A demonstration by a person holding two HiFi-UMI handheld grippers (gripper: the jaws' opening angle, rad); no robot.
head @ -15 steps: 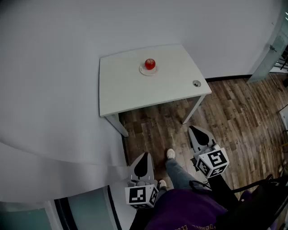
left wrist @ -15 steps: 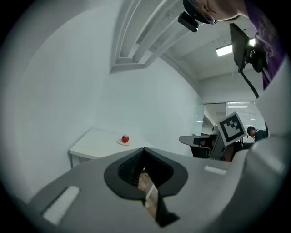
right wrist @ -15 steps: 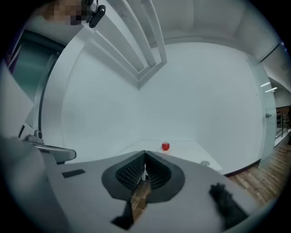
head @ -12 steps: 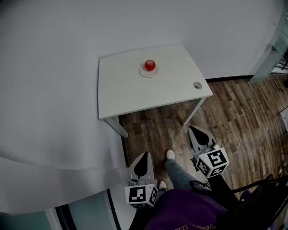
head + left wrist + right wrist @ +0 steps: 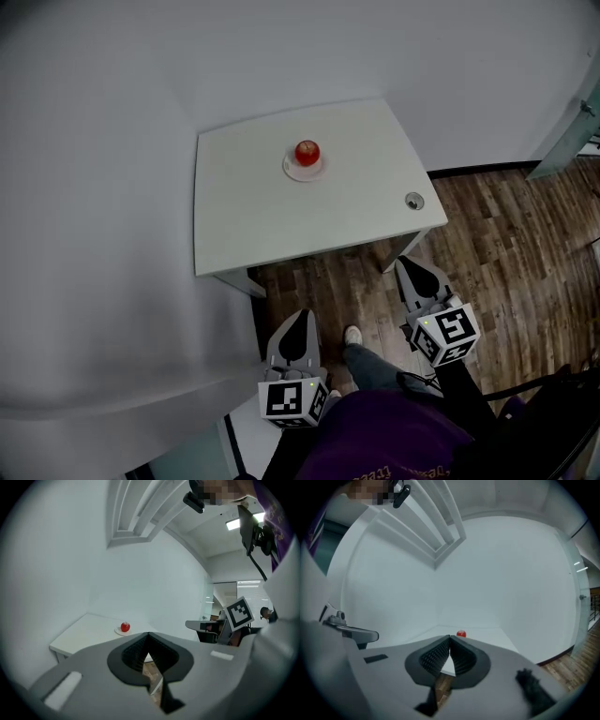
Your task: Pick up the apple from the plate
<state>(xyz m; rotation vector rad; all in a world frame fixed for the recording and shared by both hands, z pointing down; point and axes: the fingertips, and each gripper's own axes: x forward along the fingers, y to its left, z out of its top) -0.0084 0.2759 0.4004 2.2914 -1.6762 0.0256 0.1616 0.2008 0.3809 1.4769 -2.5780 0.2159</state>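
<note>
Two grippers, one table, one fruit, listed in turn.

1. Apple (image 5: pixel 307 152): red, stem up, sitting on a small white plate (image 5: pixel 292 172). The plate lies toward the far middle of a white table (image 5: pixel 244 225), which stands in a corner of pale walls (image 5: pixel 94 141).
2. Round cable hole (image 5: pixel 413 200): near the table's right front corner, well apart from the plate.
3. Left gripper (image 5: pixel 304 317): jaws clenched tip to tip with nothing between them. It is held over the wood floor (image 5: pixel 506 234), short of the table's near edge.
4. Right gripper (image 5: pixel 409 266): jaws likewise pressed together and empty, close under the table's right front corner.
5. Shoe (image 5: pixel 352 335) and trouser leg: on the floor between the two grippers.

Lying between grippers and apple: the near table edge and a stretch of tabletop.
</note>
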